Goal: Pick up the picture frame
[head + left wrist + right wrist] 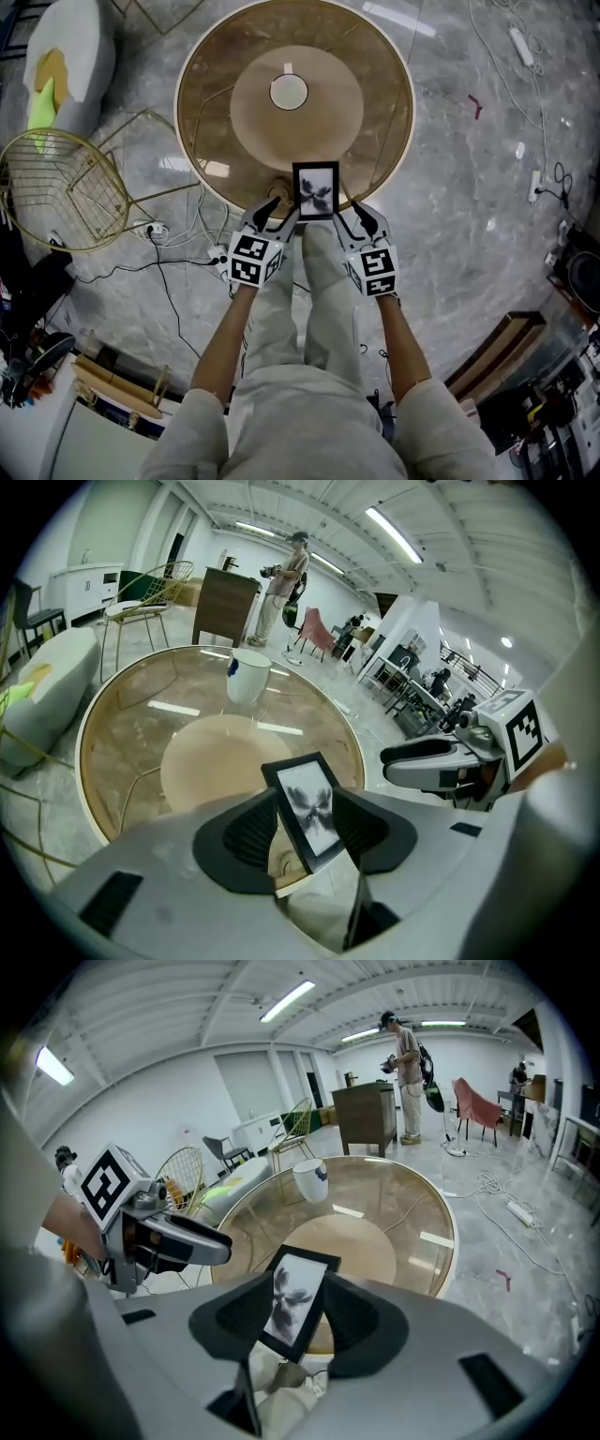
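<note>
Both tools are closed on the black rectangular picture frame (316, 190) with a dark blot-like print. The left tool (274, 217) grips it from the left and the right tool (358, 220) from the right. It sits upright over the near rim of the round glass-topped desk (178, 103). A white cup (289, 91) stands at the desk's centre.

Overhead plus claw-close; common picture frame (316, 190)

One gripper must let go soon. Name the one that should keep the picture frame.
Right, narrowly. Both the left gripper and right gripper are shut on the picture frame, but it looks squarer between the right one's jaws, more skewed in the left's.
</note>
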Available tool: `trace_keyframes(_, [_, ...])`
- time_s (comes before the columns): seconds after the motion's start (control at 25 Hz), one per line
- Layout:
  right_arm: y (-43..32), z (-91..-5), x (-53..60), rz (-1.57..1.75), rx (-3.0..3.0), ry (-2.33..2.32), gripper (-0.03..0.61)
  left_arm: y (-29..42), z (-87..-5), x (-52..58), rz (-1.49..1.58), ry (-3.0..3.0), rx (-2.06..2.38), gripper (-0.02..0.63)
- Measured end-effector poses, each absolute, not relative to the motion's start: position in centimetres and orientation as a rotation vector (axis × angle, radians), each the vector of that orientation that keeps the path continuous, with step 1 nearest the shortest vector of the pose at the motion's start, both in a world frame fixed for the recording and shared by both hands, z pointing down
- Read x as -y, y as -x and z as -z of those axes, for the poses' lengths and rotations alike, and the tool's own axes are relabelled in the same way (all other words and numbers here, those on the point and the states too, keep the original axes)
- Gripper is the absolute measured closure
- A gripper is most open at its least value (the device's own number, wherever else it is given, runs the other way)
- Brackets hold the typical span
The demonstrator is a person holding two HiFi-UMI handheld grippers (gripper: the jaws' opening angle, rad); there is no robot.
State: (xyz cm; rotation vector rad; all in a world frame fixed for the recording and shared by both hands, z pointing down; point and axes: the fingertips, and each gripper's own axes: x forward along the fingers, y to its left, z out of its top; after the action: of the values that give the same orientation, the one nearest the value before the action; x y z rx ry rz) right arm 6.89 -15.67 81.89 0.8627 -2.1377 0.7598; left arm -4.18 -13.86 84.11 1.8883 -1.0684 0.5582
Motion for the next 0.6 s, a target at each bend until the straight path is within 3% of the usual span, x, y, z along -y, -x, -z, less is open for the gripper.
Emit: trace_keyframes(0.6, [-7.1,-87.9,16.0,-0.807,2.105,-0.846,0.414,2.7,-90.0,14.0,-0.577,-1.858,1.035,0.437])
